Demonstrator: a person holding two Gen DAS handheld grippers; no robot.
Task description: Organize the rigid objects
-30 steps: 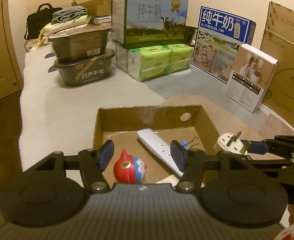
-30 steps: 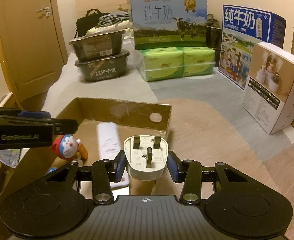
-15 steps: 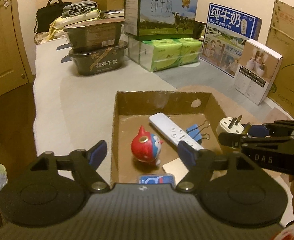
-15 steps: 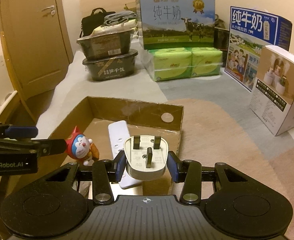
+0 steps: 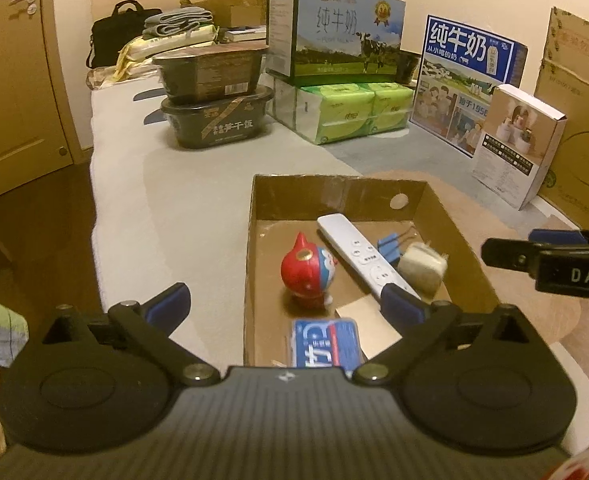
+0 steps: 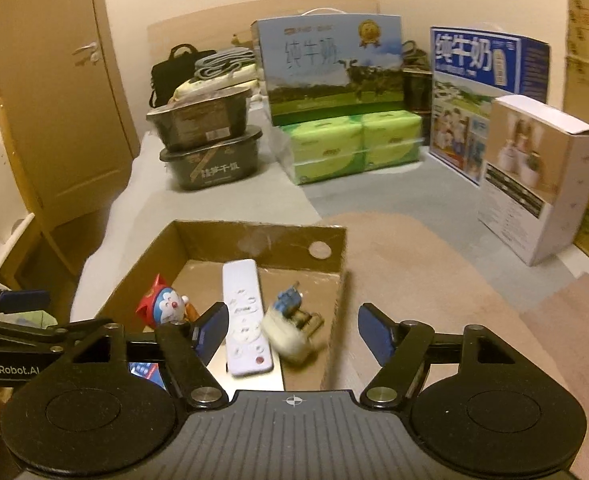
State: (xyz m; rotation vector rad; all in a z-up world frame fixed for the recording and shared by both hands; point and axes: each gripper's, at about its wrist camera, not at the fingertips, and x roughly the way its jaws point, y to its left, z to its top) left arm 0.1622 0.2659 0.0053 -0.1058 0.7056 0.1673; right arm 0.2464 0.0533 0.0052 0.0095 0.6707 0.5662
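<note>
A shallow cardboard box [image 5: 334,190] [image 6: 254,236] sits on the table. In it are a white plug adapter [image 5: 421,268] [image 6: 290,330], a white remote [image 5: 364,254] [image 6: 244,316], a red and blue toy figure [image 5: 308,270] [image 6: 164,306], a blue binder clip [image 5: 388,246] [image 6: 288,298] and a blue card pack [image 5: 326,344]. My right gripper [image 6: 294,330] is open and empty above the box's right side, the plug blurred between its fingers. My left gripper [image 5: 286,304] is open and empty above the box's near left edge.
Two stacked dark food tubs [image 5: 214,96], milk cartons [image 5: 334,28] on green tissue packs [image 5: 346,108], a blue milk box [image 5: 470,76] and a white product box [image 5: 514,144] stand at the back. Cardboard boxes [image 5: 574,120] line the right. A door [image 6: 46,100] is at left.
My right gripper has opened and let go of the white plug, which now lies in the box by the remote. My left gripper has drawn back and opened wider.
</note>
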